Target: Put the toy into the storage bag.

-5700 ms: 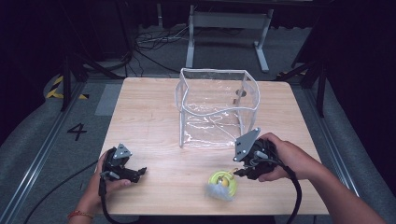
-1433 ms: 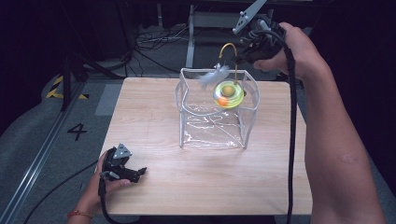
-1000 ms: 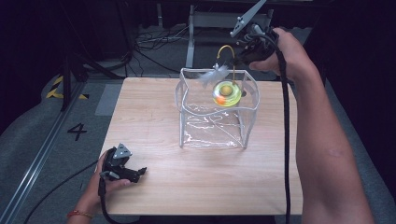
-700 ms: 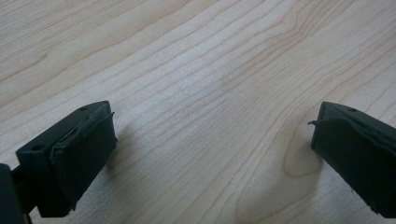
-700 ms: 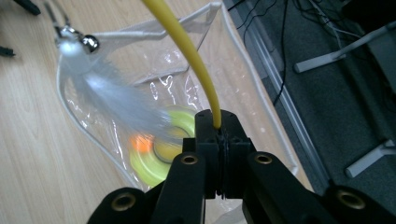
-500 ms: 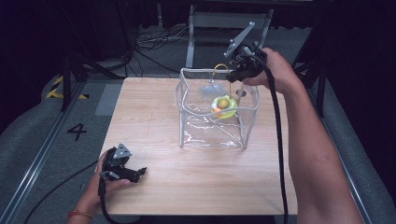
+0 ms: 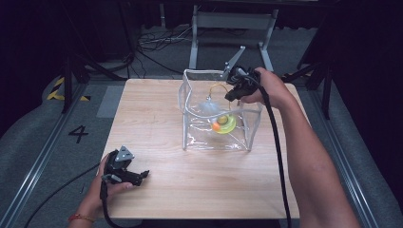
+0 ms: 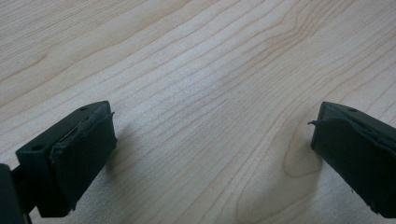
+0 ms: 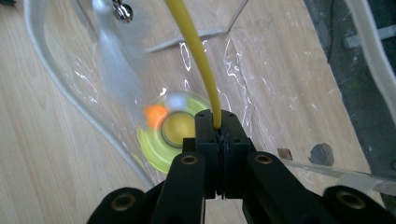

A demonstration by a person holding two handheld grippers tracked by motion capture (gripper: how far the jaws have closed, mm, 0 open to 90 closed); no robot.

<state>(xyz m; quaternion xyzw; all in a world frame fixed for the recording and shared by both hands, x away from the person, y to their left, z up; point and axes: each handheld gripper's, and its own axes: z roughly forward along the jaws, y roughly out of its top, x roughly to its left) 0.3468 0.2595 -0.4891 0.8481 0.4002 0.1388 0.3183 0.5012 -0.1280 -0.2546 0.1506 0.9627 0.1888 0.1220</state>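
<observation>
**A:** Pale wood, is that the surface?

**B:** Yes. A light wooden table [image 7: 157, 118] with visible grain, seen from above. Around it the room is dark, with grey floor, a metal rail along the left, a painted number four [image 7: 78, 133] and yellow-and-black hazard tape [image 7: 59, 89] on the floor, and loose cables [image 7: 152, 45] behind the table near a grey metal stand [image 7: 233, 21].

**A:** What is at the left?

**B:** The left gripper [image 7: 142, 175] lies near the table's front-left corner, held in the person's left hand [image 7: 102, 187]. Its own view shows the two black jaws standing wide apart over bare wood, nothing between them.

**A:** And moving right?

**B:** A clear plastic bag [image 7: 190, 116] with a white rim stands open, right of centre. Inside it, low down, hangs a yellow-green disc toy [image 7: 224, 124] with an orange spot, and a translucent white feathery piece [image 7: 207, 107] beside it.

**A:** And the right side?

**B:** The right gripper [image 9: 218, 128] is over the bag's mouth, jaws clamped tight on a thin yellow cord [image 9: 198, 56] that runs down toward the toy. The right forearm [image 7: 304, 156] reaches in from the lower right.
</observation>
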